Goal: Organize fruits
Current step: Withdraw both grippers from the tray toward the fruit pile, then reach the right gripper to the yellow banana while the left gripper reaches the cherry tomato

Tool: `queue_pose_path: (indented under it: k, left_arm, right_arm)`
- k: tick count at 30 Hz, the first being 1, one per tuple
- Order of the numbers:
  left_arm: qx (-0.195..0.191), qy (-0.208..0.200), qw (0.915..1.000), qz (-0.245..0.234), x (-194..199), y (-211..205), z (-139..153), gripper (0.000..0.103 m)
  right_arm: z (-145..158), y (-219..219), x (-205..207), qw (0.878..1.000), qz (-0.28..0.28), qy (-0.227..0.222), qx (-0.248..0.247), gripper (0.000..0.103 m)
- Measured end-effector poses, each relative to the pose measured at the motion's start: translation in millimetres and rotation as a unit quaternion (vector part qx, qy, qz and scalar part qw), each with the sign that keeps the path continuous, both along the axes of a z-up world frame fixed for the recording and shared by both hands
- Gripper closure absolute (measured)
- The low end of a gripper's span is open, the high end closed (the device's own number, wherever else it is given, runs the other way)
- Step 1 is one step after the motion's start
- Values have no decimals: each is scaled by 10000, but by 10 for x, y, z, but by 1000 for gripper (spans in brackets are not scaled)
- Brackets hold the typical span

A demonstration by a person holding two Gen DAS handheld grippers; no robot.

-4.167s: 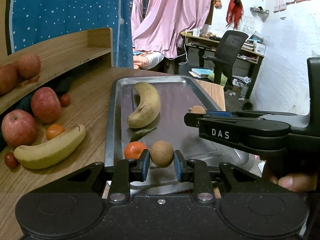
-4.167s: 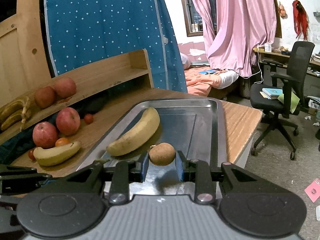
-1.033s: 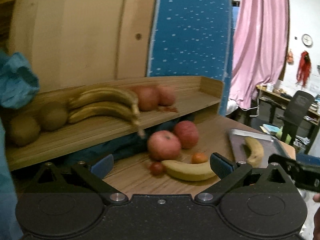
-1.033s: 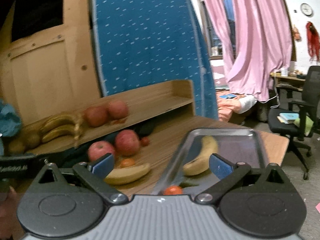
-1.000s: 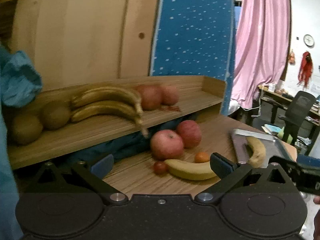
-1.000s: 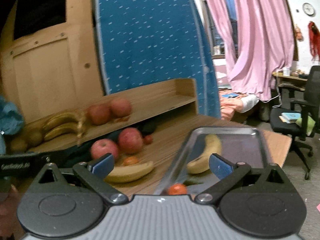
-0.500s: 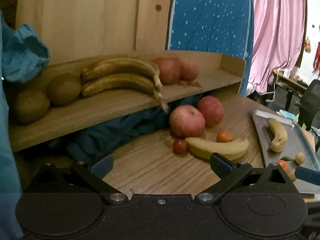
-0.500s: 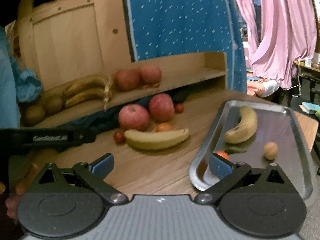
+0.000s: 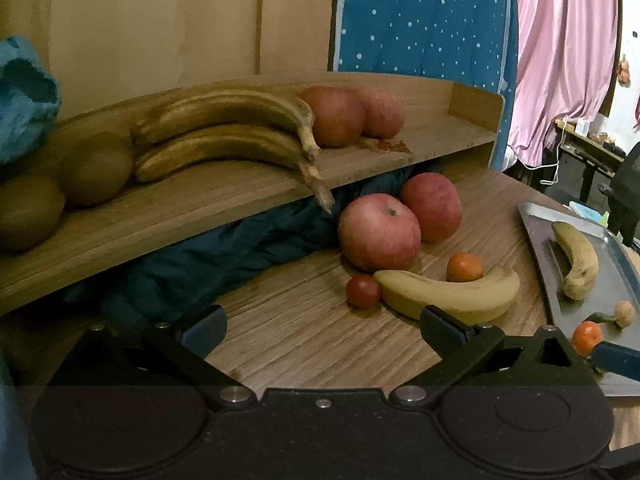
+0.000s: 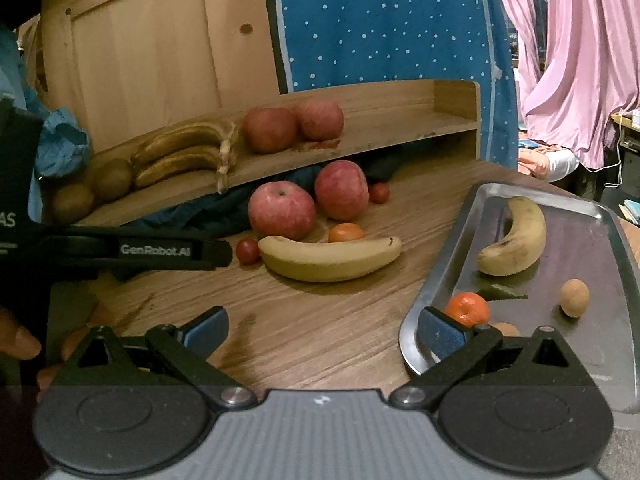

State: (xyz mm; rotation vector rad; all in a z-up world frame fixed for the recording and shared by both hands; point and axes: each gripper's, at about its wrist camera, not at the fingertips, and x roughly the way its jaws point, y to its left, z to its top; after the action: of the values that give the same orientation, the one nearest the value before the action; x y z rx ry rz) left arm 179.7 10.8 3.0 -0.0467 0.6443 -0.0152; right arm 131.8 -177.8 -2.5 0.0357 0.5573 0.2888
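Both grippers hang open and empty over the wooden table. My left gripper (image 9: 323, 326) points at two red apples (image 9: 379, 232), a yellow banana (image 9: 448, 291), a cherry tomato (image 9: 362, 290) and a small orange (image 9: 464, 267). My right gripper (image 10: 323, 328) sits at the metal tray's (image 10: 436, 264) near left corner. On the tray lie a banana (image 10: 516, 236), an orange (image 10: 467, 307) with a leaf and a small brown fruit (image 10: 574, 297). The wooden shelf (image 10: 372, 136) carries two brown bananas (image 10: 184, 156), two apples (image 10: 292, 126) and two kiwis (image 10: 94, 188).
Dark blue cloth (image 9: 224, 256) is stuffed under the shelf. A blue dotted panel (image 10: 380, 24) and pink curtains (image 10: 572, 60) stand behind. A hand (image 10: 20, 340) holds the left gripper's body at the right wrist view's left edge. An office chair (image 9: 626, 196) stands off the table's far side.
Both grippers, shut on small brown fruits over the tray 4.2 s ago, are now open and empty. Over the last second both views drew back and lower toward the table fruit.
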Motion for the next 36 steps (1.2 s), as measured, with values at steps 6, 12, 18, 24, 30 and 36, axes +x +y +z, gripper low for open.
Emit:
queue_pose_path:
  k: [6,12,18,24,30,36]
  left_arm:
    - [100,51,9999,-30,93,-13,-29,1]
    - [35,104,9999,66,166,33,-84,1]
    - [-46,183,9998,63,225,57,-141,1]
    - [-175,146,9997,74,244,109,-161,1]
    - [-214,111,9997,39,244,117,-176,4]
    - [-254,126,9996,-80,290,104,-195,15]
  right_arm:
    - [43,21,125,9997,169,-30,-179,0]
    - [84,40,284,9986,266,-94,-450,0]
    - [87,44,411,9981,290,-109,-529,0]
    - [141,-44,530,9950,441,-274,-859,0]
    - [127,-54,710,9872,804,-323,-1337,0]
    - [57,17,870,9772,1396,-139,-1595,1]
